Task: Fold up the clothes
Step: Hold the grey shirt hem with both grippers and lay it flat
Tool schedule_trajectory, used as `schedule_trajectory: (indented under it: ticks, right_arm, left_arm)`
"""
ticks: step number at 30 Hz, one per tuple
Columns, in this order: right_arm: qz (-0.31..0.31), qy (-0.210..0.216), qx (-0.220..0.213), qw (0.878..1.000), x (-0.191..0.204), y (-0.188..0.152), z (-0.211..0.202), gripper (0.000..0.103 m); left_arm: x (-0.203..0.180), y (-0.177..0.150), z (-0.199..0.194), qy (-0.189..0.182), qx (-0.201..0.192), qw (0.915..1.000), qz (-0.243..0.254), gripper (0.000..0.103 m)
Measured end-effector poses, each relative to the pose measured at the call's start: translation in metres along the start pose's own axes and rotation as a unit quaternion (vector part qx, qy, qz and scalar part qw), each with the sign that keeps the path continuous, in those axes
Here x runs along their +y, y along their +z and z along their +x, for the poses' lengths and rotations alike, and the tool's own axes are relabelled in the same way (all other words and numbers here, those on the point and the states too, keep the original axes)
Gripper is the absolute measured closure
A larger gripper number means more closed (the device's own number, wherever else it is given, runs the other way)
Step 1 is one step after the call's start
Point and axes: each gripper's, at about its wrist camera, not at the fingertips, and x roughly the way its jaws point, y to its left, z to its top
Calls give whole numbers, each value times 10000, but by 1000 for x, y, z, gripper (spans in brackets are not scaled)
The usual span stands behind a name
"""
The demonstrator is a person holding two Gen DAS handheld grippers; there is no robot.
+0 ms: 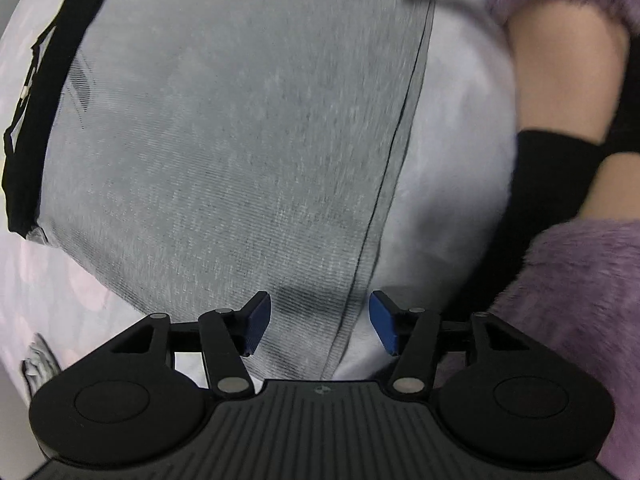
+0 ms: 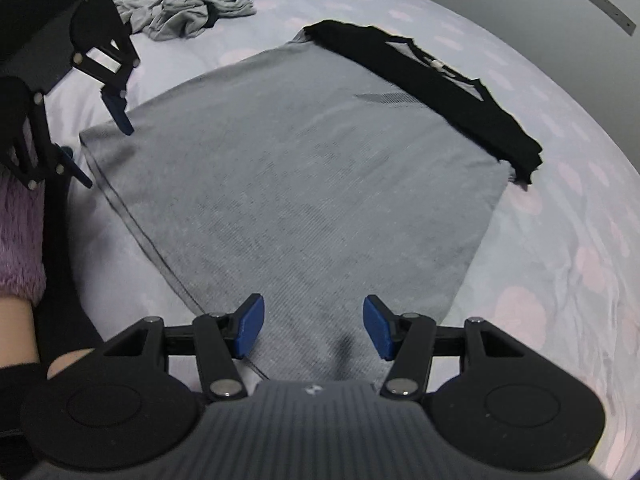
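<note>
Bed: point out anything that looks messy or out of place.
One thing stands out: a grey and black garment lies crumpled in a heap at the far left of the bed, unfolded. The grey shirt in front lies flat, its black sleeve folded across the top. Nothing looks damaged.

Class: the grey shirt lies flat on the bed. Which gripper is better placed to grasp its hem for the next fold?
Left. The left gripper, open, straddles the hem of the grey shirt; the right gripper, also open, hangs over plain cloth.
</note>
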Motion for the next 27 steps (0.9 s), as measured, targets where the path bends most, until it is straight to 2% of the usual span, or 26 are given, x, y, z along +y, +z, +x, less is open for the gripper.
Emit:
schedule_trajectory:
  ticks: [4, 7, 9, 11, 13, 16, 19, 20, 21, 23, 27]
  right_arm:
    - [-54, 282, 194, 9994, 0, 0, 2, 43]
    - [-340, 426, 628, 9965, 8, 1, 12, 39]
    - [-612, 441, 904, 9930, 16, 3, 20, 32]
    - [-879, 498, 1271, 9867, 25, 2, 31, 32]
    - [-918, 517, 1477, 9834, 26, 3, 38, 32]
    - [-777, 517, 1614, 9825, 22, 3, 43, 33]
    - [-535, 407, 1519, 9861, 15, 1, 40, 54]
    - [-452, 362, 1475, 9874, 12, 1, 38, 66]
    - [-369, 317, 1431, 9885, 10, 0, 37, 81]
    - [-203, 227, 1341, 9905, 5, -1, 34, 98]
    - [-39, -97, 1056, 9943, 1, -1, 23, 98]
  left_arm:
    - [-8, 1, 12, 177, 150, 9997, 3, 50]
    - [-10, -2, 17, 231, 148, 9996, -53, 45]
    - [-8, -6, 21, 183, 152, 9994, -256, 43]
    - [-2, -10, 25, 41, 157, 9984, -537, 43]
    - [2, -15, 27, -87, 125, 9970, -758, 47]
    - [2, -23, 25, -96, 11, 9955, -946, 62]
    - [2, -33, 24, -28, -90, 9934, -1142, 84]
    - [2, -35, 25, 10, -100, 9929, -1189, 92]
    - [2, -37, 25, 46, -111, 9922, -1239, 96]
    - [3, -42, 24, 70, -158, 9904, -1372, 100]
    - [10, -54, 19, 300, -282, 9833, -1773, 100]
